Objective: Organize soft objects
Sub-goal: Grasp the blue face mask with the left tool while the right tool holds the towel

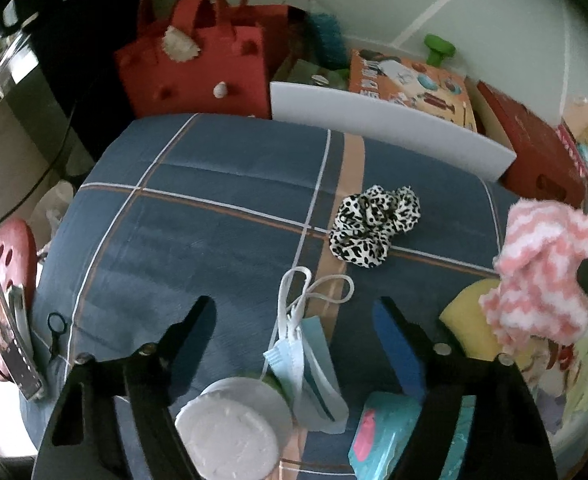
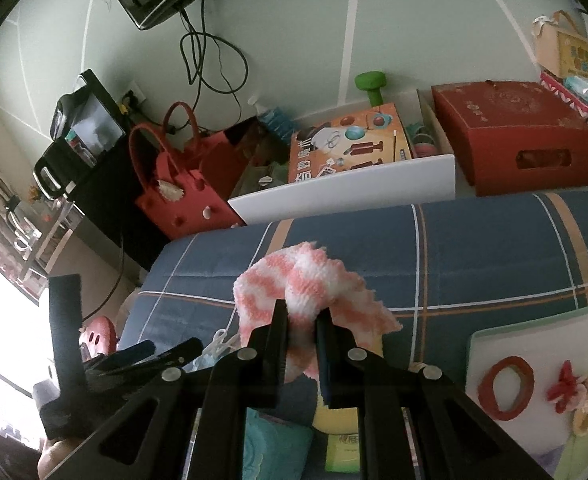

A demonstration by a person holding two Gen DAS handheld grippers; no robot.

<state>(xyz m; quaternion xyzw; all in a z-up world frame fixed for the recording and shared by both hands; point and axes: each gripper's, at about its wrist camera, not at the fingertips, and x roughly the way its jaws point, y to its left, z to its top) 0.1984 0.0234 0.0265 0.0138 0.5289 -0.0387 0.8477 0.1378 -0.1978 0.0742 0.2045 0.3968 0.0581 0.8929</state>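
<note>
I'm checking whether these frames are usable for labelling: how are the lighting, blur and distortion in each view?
Left wrist view: strong fisheye bending and dark corners; the leopard scrunchie is fairly sharp, the white window glare at the lower left is blown out. Right wrist view: same barrel distortion; the pink-and-white sock is clear, and overexposed window light washes out the left edge.

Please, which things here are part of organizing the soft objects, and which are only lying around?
Part of the job:
- pink and white fuzzy sock, gripped by the right gripper
- leopard scrunchie on the blue cover
- face masks, between the open fingers of the left gripper
- yellow sponge

Only lying around:
- red bag
- green dumbbell
- red box
- white round lid
</note>
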